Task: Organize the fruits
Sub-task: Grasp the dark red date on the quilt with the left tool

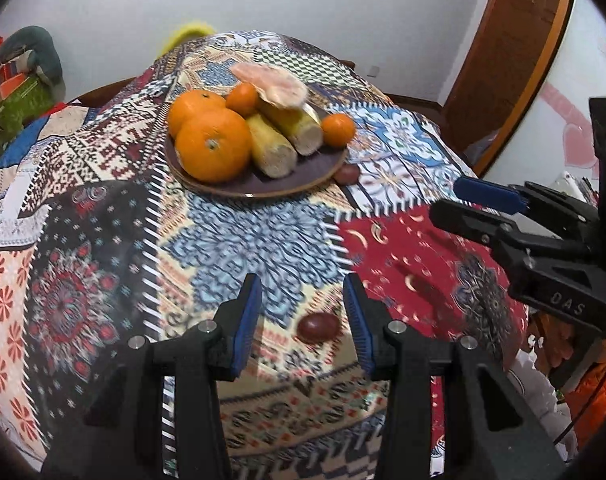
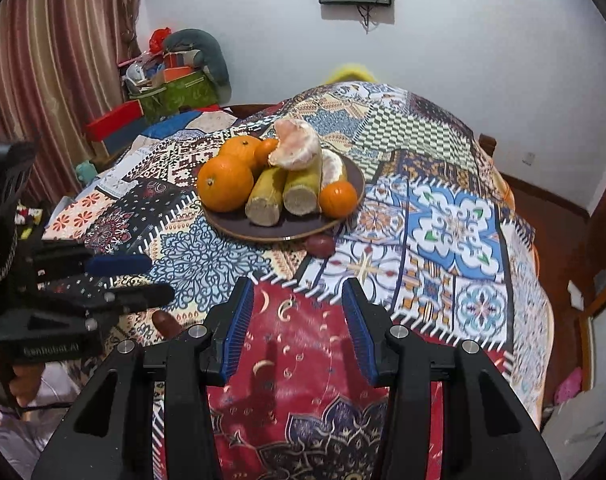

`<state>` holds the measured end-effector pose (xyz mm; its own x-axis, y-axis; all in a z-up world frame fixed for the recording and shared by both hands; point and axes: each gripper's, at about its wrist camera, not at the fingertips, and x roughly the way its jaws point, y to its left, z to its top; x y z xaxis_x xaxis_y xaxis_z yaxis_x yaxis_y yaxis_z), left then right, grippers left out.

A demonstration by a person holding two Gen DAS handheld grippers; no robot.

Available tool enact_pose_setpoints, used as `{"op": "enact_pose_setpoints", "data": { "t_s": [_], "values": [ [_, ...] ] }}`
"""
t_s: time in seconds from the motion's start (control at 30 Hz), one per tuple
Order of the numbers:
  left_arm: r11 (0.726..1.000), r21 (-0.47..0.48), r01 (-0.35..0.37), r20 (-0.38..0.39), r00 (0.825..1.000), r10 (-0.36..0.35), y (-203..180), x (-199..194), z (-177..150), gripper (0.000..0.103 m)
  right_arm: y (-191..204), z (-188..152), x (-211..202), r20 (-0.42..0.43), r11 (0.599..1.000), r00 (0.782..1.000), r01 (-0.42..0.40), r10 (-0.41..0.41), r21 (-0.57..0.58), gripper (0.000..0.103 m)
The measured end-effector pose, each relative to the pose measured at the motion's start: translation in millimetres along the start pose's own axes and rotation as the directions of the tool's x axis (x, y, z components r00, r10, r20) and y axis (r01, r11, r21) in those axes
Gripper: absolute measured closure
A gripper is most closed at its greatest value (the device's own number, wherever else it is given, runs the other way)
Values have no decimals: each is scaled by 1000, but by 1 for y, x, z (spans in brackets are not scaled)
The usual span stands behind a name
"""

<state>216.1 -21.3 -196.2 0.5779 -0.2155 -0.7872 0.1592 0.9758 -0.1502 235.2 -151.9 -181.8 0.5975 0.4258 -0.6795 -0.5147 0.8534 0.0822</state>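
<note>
A dark plate on the patchwork cloth holds two big oranges, small tangerines, two sugarcane pieces and a peeled pomelo. One red jujube lies on the cloth just ahead of my open left gripper, between its fingertips. Another jujube lies against the plate's near rim. My right gripper is open and empty over the red patch; it shows in the left wrist view.
The round table drops off at the near and right edges. Boxes and a grey cushion are stacked at the back left by the curtain. A wooden door stands at the right.
</note>
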Motion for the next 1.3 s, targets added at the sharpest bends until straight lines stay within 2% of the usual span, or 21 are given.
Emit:
{"op": "enact_pose_setpoints", "data": {
  "t_s": [0.1, 0.23, 0.33, 0.53, 0.83, 1.3],
  "values": [
    [1000, 24, 9, -19, 1000, -8, -8, 5, -9, 61, -1, -3, -2, 1, 1000, 1000, 8, -8, 5, 60],
    [998, 64, -16, -39, 999, 18, -14, 15, -16, 61, 1, -2, -5, 8, 1000, 1000, -2, 2, 5, 60],
    [998, 69, -16, -32, 999, 18, -14, 16, -18, 62, 4, -1, -4, 7, 1000, 1000, -2, 2, -9, 60],
    [993, 112, -35, -16, 999, 37, -17, 13, -25, 75, 6, -1, 4, -4, 1000, 1000, -12, 11, -11, 60],
    [998, 56, 3, -2, 1000, -3, -2, 5, -19, 78, 5, 0, 15, -28, 1000, 1000, -9, 8, -10, 60],
    [998, -10, -61, 98, 993, 62, 35, -4, 26, 77, -7, 17, 45, -49, 999, 998, 28, -29, -38, 60]
  ]
}}
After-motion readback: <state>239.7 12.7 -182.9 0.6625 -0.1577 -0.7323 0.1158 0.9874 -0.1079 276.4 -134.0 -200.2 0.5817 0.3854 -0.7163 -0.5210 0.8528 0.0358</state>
